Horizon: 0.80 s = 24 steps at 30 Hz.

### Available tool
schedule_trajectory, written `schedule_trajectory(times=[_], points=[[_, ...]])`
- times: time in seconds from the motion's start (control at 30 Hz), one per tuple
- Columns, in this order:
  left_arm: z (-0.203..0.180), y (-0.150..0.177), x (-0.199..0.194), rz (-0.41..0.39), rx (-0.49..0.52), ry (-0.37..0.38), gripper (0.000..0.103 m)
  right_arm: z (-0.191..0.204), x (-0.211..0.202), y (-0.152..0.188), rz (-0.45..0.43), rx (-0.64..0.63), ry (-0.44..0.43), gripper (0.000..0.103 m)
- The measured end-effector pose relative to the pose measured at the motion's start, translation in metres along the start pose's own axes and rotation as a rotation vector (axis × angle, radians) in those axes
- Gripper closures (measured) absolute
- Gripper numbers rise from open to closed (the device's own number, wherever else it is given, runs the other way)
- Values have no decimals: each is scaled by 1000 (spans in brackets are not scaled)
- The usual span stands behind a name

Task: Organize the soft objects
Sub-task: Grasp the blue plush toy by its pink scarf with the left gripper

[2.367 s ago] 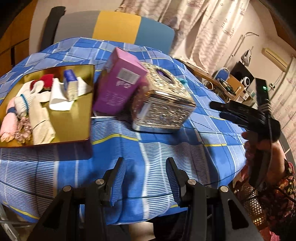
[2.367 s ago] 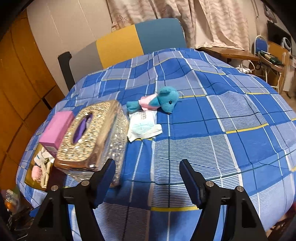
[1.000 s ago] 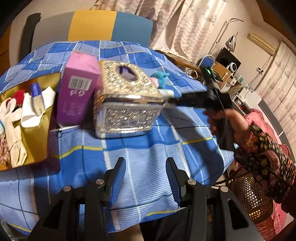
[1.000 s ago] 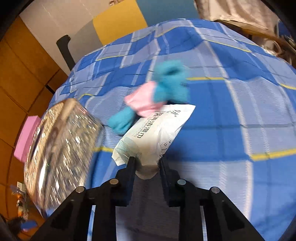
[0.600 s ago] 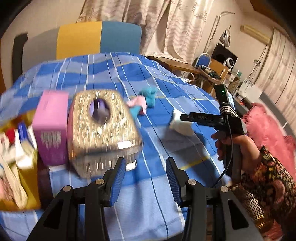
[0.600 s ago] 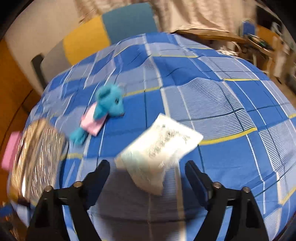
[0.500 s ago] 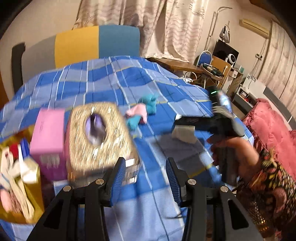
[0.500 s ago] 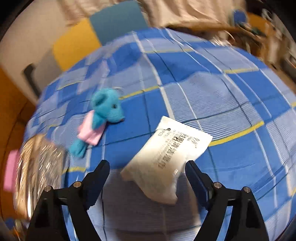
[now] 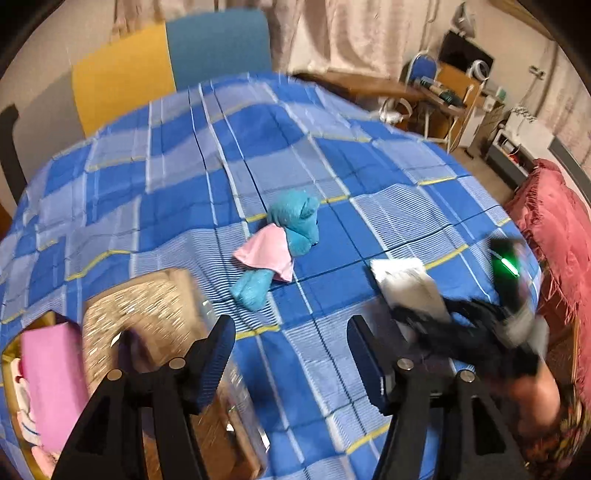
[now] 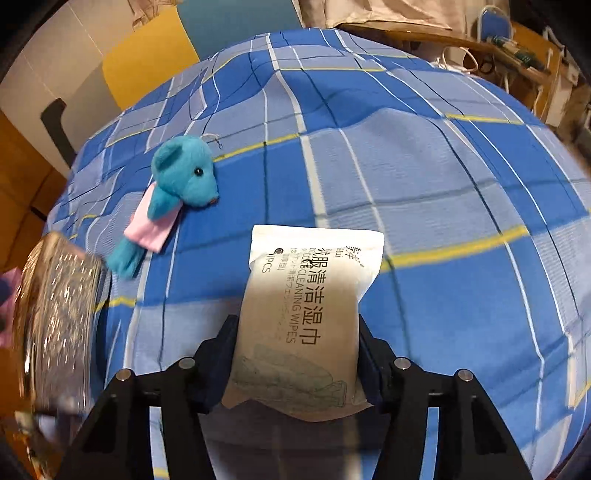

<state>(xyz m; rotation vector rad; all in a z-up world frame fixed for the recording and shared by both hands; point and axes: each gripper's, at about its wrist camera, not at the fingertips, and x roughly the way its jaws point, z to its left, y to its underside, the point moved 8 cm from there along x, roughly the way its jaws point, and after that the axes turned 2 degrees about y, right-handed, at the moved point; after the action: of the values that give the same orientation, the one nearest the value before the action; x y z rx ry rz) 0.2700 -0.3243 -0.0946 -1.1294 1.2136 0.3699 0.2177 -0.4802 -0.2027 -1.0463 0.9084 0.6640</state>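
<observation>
Setting: a home room. I see curtains, a checked tablecloth, a padded chair, a red sofa and a cluttered side desk.

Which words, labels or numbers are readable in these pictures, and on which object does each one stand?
"CLEANING WIPES" – on the wipes packet between the fingers of the right gripper.
"清洁湿巾" – large characters on the same packet.
"PCS" – near the packet's top; the number before it is unclear.
The packet's brand mark and small bracketed line are too small to read.
The pink box is too blurred to read.
</observation>
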Motion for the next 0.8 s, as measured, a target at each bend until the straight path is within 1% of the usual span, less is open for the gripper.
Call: schedule_trajectory(times=[0.1, 0.13, 0.2, 0.27, 0.3, 0.4, 0.47, 0.57, 0.63, 0.73, 0.8], points=[[-6, -17, 23, 27, 7, -20, 39, -3, -7, 13, -12, -44, -28, 43], [-6, -23, 35, 42, -2, -37, 39, -2, -6, 15, -22, -52, -30, 43], [-5, -34, 54, 70, -37, -46, 39, 0, -5, 16, -27, -65, -16, 43], [-3, -43, 71, 83, -78, -59, 39, 2, -5, 17, -24, -91, -5, 43], [-3, -46, 79, 88, -78, -73, 39, 1, -5, 18, -26, -96, -11, 43], [0, -53, 101, 90, -72, -130, 39, -2, -4, 15, -18, -61, -47, 43], [3, -56, 115, 101, -80, -149, 39, -6, -2, 10, -10, -24, -79, 42], [4, -58, 133, 115, -71, -152, 39, -8, -3, 9, -1, 12, -99, 42], [2, -54, 146, 144, -58, -139, 39, -8, -3, 9, 3, 25, -101, 42], [4, -52, 156, 157, -36, -174, 39, -9, -3, 9, 6, 34, -107, 42], [6, -51, 158, 152, -44, -181, 39, -9, -4, 8, 9, 35, -110, 42]])
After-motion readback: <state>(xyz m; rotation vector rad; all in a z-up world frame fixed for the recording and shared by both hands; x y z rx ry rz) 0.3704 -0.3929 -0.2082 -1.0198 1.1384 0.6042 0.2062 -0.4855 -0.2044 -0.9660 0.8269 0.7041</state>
